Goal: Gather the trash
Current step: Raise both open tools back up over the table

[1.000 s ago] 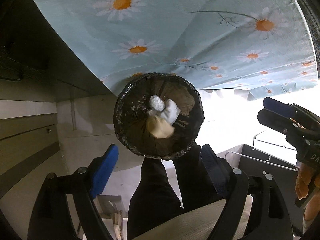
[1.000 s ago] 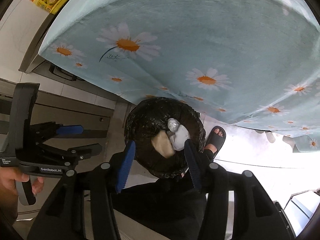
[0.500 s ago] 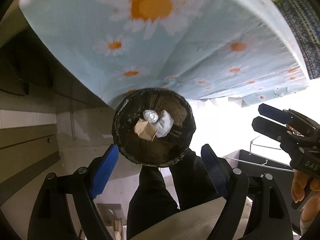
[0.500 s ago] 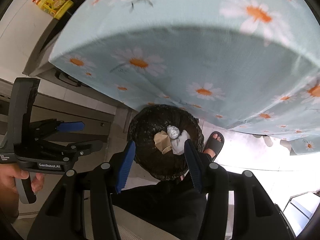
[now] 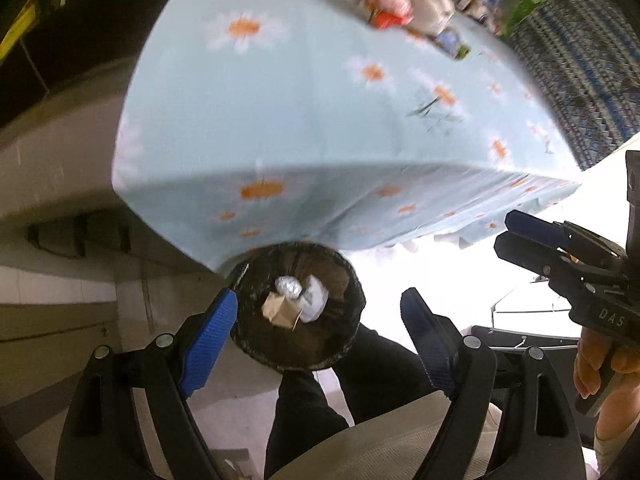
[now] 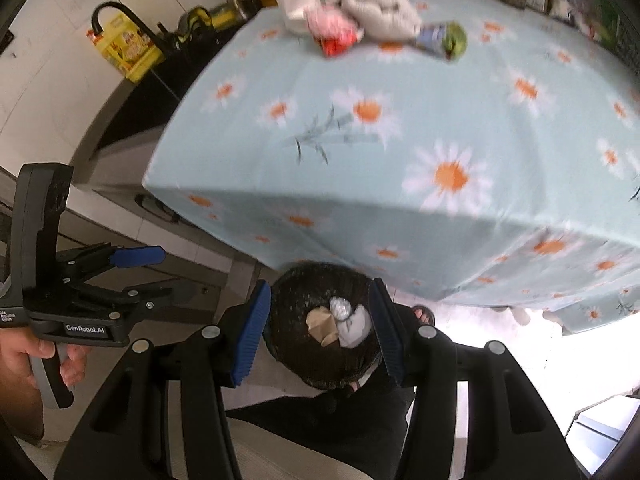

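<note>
Three pieces of trash already lie in the round bin lined with black plastic (image 6: 324, 324) at the near edge of the table under the pale blue daisy-print cloth (image 6: 400, 152): a foil ball (image 6: 340, 307), a brown paper scrap (image 6: 322, 324) and a white crumpled tissue (image 6: 354, 330). Both the left gripper (image 5: 316, 344) and the right gripper (image 6: 320, 326) hang over the bin with jaws apart and nothing between them. More rubbish, a red wrapper (image 6: 338, 42) and a grey crumpled wad (image 6: 380, 12), waits near the far edge of the table, so I think the next reach should go over the near edge and take one piece only.

Matt daisy-print cloth tablecloth (image 6: 400, 160), glossy crinkled black plastic bin liner (image 6: 296, 292), crumpled foil ball (image 5: 289, 286), brown paper scrap (image 5: 280, 310)
</note>
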Motion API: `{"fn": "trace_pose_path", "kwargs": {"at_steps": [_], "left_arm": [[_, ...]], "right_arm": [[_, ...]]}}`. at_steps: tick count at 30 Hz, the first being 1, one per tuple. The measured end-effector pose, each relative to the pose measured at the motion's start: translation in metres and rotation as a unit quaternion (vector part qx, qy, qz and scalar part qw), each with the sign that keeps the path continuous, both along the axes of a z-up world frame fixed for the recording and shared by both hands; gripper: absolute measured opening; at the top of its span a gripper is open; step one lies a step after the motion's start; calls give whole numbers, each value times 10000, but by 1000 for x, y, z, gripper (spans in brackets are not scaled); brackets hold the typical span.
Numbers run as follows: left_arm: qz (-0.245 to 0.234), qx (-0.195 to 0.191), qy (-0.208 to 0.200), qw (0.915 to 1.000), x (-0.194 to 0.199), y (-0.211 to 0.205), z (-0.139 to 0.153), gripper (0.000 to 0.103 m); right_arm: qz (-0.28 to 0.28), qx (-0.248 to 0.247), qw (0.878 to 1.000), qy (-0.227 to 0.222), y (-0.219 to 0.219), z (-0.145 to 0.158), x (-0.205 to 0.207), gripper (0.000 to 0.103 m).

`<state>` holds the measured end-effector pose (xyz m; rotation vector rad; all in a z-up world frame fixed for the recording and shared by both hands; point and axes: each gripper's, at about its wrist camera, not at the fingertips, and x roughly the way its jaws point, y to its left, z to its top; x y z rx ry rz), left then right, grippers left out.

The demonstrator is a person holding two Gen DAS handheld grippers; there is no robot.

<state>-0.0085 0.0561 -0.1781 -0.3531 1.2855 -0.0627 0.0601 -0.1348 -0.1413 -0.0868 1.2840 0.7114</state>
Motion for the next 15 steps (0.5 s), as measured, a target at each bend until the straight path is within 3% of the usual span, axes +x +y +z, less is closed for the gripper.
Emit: {"fn": "trace_pose_path", "kwargs": {"at_steps": [7, 15], "left_arm": [[135, 156, -328, 9993, 12, 17, 32, 81], [540, 69, -531, 9971, 39, 32, 54, 81]], "right_arm": [[-104, 227, 9989, -390, 1, 32, 22, 52], [-54, 493, 9959, -753, 6, 61, 82, 52]]}}
